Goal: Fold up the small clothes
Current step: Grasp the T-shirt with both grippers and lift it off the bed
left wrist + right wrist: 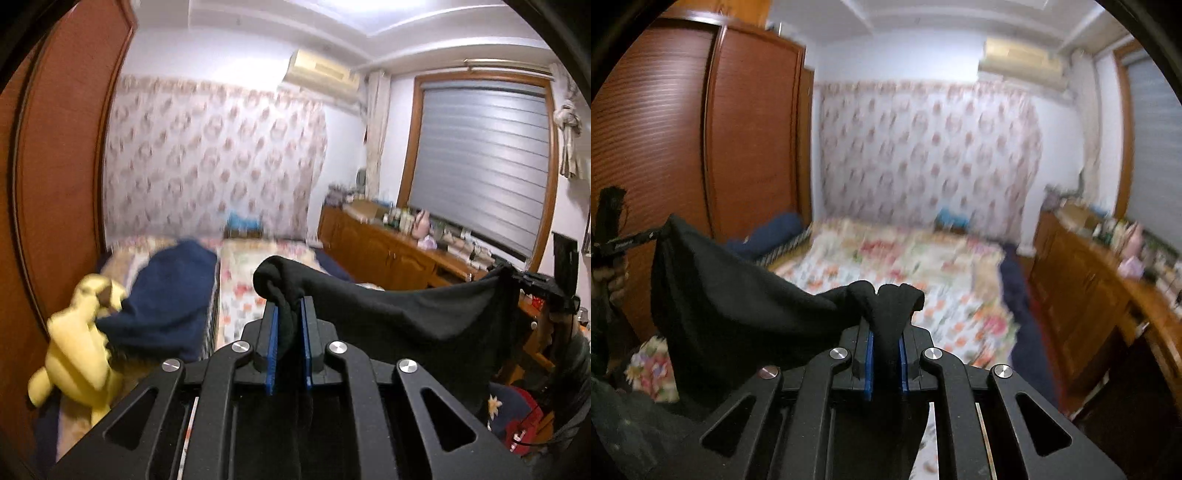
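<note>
Black fabric, a small garment (406, 314), is hanging stretched in the air above the floral bedspread (923, 277), the left gripper (289, 325) and right gripper (886, 339) each pinching a bunched corner, probably to spread it flat for folding.

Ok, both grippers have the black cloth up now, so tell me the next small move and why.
Probably draw the two grippers apart a little. The left gripper and the right gripper each pinch a bunched corner of the black garment, which sags between them above the floral bedspread. Pulling it taut should flatten it for laying down.
</note>
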A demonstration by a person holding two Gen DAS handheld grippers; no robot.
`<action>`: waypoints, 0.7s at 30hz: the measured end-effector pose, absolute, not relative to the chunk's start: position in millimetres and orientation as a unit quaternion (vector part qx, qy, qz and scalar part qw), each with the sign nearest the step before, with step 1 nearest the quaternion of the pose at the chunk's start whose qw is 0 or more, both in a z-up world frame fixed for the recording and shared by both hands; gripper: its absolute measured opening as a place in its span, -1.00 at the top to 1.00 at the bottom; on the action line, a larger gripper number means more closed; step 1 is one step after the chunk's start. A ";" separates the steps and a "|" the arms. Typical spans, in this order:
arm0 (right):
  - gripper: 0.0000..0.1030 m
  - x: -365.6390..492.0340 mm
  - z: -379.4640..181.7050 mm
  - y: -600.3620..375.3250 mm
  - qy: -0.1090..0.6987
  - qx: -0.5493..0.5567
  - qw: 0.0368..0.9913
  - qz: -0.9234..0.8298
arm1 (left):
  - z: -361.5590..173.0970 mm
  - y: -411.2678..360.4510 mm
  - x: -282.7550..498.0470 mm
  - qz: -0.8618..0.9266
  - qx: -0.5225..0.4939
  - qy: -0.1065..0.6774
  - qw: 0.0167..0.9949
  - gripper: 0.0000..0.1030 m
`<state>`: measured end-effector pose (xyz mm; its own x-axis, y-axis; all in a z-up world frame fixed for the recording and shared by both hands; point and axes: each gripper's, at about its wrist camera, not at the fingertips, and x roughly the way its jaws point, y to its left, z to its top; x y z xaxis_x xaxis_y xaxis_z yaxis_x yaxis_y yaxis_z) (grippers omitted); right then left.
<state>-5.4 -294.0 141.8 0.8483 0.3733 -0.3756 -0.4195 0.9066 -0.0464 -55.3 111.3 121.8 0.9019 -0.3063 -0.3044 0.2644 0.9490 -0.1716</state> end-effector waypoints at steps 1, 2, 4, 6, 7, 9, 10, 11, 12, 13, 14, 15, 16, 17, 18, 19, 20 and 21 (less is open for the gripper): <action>0.81 -12.6 154.6 -297.0 0.164 -0.070 0.963 0.201 | 127.2 112.8 -60.0 -0.146 -0.066 0.155 0.975 0.77; 0.81 -17.3 164.2 -299.4 0.153 -0.073 0.965 0.200 | 136.3 114.1 -63.9 -0.148 -0.069 0.143 0.976 0.77; 0.81 -25.7 183.8 -303.7 0.134 -0.080 0.967 0.202 | 146.6 118.2 -65.2 -0.146 -0.072 0.127 0.978 0.77; 0.81 -30.4 197.9 -307.8 0.120 -0.087 0.969 0.200 | 159.4 121.4 -66.4 -0.146 -0.077 0.109 0.980 0.77; 0.81 -34.7 207.0 -311.2 0.109 -0.088 0.970 0.198 | 165.5 122.5 -66.8 -0.148 -0.080 0.099 0.981 0.77; 0.81 -42.6 220.0 -316.9 0.093 -0.086 0.971 0.201 | 177.4 122.4 -71.6 -0.149 -0.080 0.082 0.982 0.77; 0.81 -44.3 223.8 -319.7 0.086 -0.084 0.972 0.201 | 181.8 121.9 -73.2 -0.151 -0.078 0.074 0.983 0.77; 0.81 -47.5 230.1 -323.3 0.076 -0.082 0.973 0.201 | 190.2 121.3 -75.2 -0.151 -0.074 0.063 0.984 0.77; 0.81 -50.6 235.5 -327.2 0.070 -0.082 0.973 0.202 | 195.8 120.1 -75.0 -0.151 -0.069 0.058 0.984 0.77; 0.81 -53.2 242.7 -331.7 0.062 -0.080 0.974 0.200 | 199.4 119.2 -72.2 -0.150 -0.065 0.054 0.985 0.77; 0.81 -52.1 243.6 -333.3 0.057 -0.079 0.975 0.200 | 201.8 119.3 -69.2 -0.149 -0.062 0.051 0.986 0.77; 0.81 -51.3 248.1 -335.7 0.052 -0.080 0.976 0.198 | 206.1 118.6 -62.7 -0.147 -0.058 0.047 0.986 0.77; 0.81 -47.4 248.1 -333.4 0.049 -0.080 0.976 0.195 | 207.7 118.7 -55.6 -0.145 -0.056 0.046 0.987 0.77; 0.81 -42.8 251.5 -334.5 0.047 -0.080 0.977 0.194 | 208.4 117.8 -49.3 -0.143 -0.053 0.045 0.987 0.77; 0.81 -36.5 250.4 -332.1 0.046 -0.083 0.977 0.190 | 208.3 116.7 -40.1 -0.136 -0.048 0.043 0.989 0.77; 0.81 -32.8 247.6 -326.4 0.043 -0.088 0.978 0.182 | 206.6 115.6 -25.7 -0.122 -0.043 0.041 0.991 0.77; 0.81 -18.7 244.7 -318.8 0.043 -0.092 0.980 0.172 | 203.6 114.6 -10.3 -0.111 -0.042 0.045 0.992 0.77; 0.81 -4.3 238.6 -309.0 0.048 -0.094 0.981 0.164 | 199.5 113.9 7.6 -0.107 -0.043 0.055 0.992 0.77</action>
<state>-4.3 -309.0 238.6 0.9414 0.3130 -0.1259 -0.3313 0.9282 -0.1693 7.6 113.9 199.5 0.9712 -0.2166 -0.0990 0.2072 0.9734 -0.0975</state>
